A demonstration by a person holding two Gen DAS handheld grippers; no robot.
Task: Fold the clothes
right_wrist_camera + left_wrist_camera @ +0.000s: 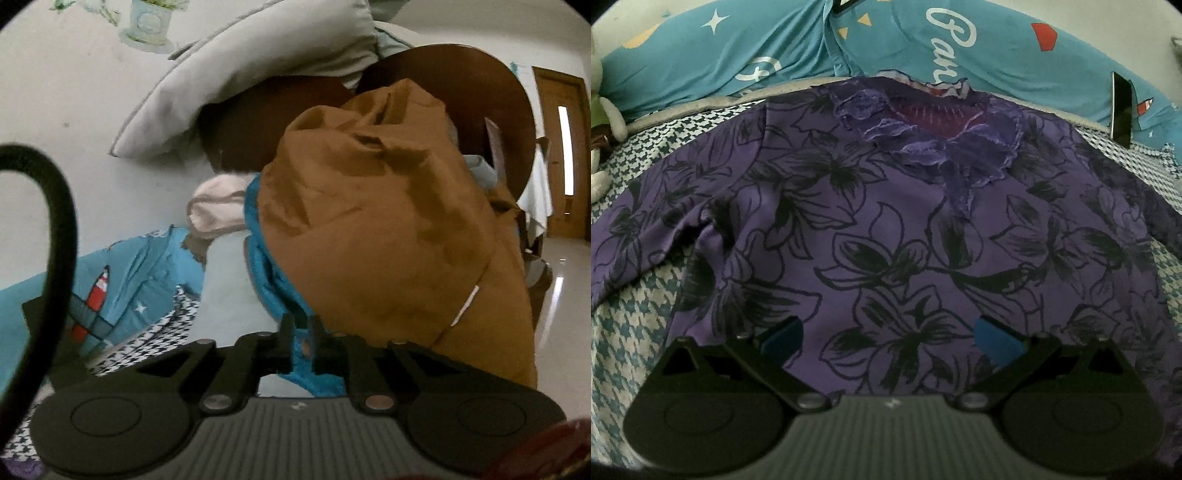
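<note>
A purple flowered blouse (886,229) lies flat on the checked bed (624,325). Left gripper (888,338) jaws wide; right gripper (301,341) jaws pinch teal cloth (273,295).

The right gripper (300,341) has its fingers closed on a fold of blue cloth (266,291). A brown garment (388,229) bulges above it, with a grey pillow (258,81) against the wall (74,110) behind.

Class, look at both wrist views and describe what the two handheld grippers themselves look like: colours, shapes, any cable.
Both have a grey ribbed body flanked by two black round discs, with black linkage arms on silvery pivot bolts. The left gripper shows blue finger pads. The right gripper has narrow black fingers, and a thick black cable loops at the left.
</note>
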